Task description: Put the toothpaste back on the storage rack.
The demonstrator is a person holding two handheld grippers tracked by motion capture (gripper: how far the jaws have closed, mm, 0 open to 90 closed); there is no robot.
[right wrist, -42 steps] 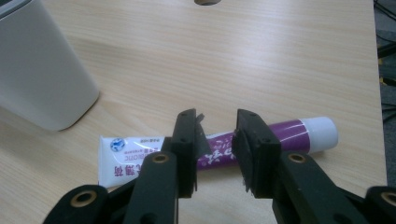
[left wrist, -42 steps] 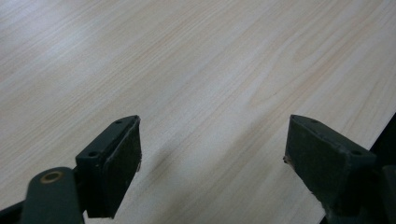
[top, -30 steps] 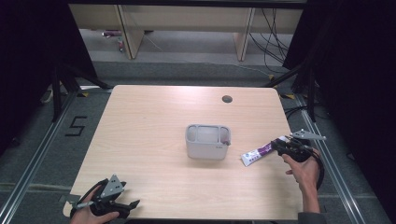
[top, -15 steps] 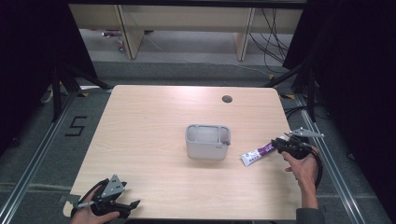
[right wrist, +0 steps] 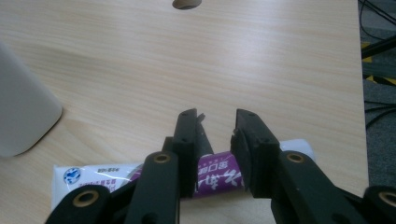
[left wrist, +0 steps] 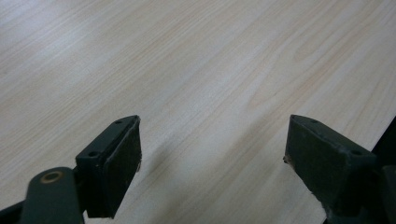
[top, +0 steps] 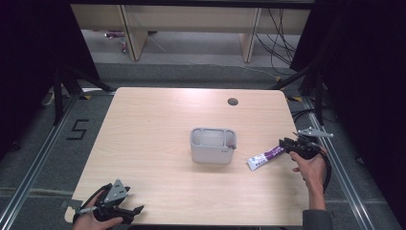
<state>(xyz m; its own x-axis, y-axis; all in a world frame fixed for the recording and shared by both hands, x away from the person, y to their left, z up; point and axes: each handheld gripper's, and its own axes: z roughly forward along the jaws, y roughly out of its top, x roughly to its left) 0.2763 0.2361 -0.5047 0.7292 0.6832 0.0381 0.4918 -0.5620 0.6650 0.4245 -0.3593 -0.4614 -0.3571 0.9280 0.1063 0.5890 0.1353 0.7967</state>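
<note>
Nearest us, at the table's [top: 158, 120] front left corner, our left gripper [left wrist: 212, 154] rests low over bare wood, its jaws wide apart with nothing between them. In the high view it sits by the front edge [top: 125, 213], held in our left hand [top: 91, 221].

Further out on the right side, our right hand [top: 310, 165] holds the right gripper [top: 286, 145] down at the tube [top: 266, 156]. In the right gripper view the jaws [right wrist: 217, 140] stand on either side of the tube's [right wrist: 116, 175] purple part, close against it; we cannot tell whether the pads press on it. The tube lies flat on the table, its white end pointing toward the bin [top: 213, 145].

The grey bin stands at mid-table, just left of the tube, not touching it. Beyond, near the far edge, is a round hole [top: 233, 101].
</note>
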